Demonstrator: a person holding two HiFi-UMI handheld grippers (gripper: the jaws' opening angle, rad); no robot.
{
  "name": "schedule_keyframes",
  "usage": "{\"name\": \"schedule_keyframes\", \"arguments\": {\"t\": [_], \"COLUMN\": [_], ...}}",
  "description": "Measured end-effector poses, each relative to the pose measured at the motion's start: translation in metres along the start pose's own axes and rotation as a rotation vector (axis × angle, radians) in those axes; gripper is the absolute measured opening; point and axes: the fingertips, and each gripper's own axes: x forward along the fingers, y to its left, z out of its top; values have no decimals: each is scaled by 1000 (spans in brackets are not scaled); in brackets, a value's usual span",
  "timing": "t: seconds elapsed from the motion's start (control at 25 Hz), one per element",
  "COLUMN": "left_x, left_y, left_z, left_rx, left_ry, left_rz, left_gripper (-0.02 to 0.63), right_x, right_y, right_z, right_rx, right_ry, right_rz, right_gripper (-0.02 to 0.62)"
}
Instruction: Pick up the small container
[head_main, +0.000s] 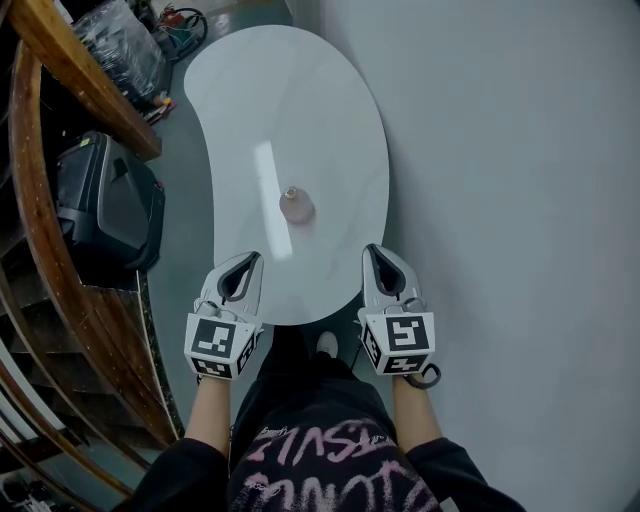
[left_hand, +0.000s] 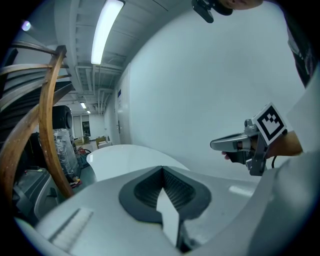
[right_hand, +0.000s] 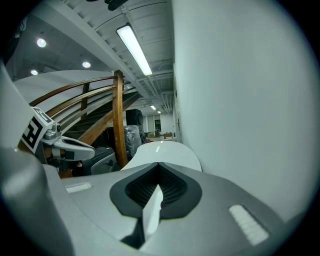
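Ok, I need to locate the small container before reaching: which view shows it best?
The head view: the small container sits in plain sight on the white table. Neither gripper view shows it, only table top.

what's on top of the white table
Only the small container shows on the white table, toward its near half beside a streak of reflected light. The left tongs and right tongs, both shut and empty, cover bits of its near edge.

industrial hall: strip lights (left_hand: 106, 30), wrapped goods (head_main: 120, 40), wooden stair rail (head_main: 40, 230).
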Motion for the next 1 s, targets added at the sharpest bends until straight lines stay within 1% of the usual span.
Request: {"name": "schedule_keyframes", "arguments": {"t": [0.6, 1.0], "left_x": [48, 77], "left_y": [28, 40], "left_z": [-6, -17], "left_rx": [-30, -60], "left_ry": [24, 41], "left_rz": [-60, -91], "left_gripper": [2, 2], "right_x": [49, 79], "right_y": [-4, -1], "right_z": [1, -7], "right_rx": [2, 9], "right_ry": [43, 78], "right_rz": [-40, -40], "right_gripper": [11, 11]}}
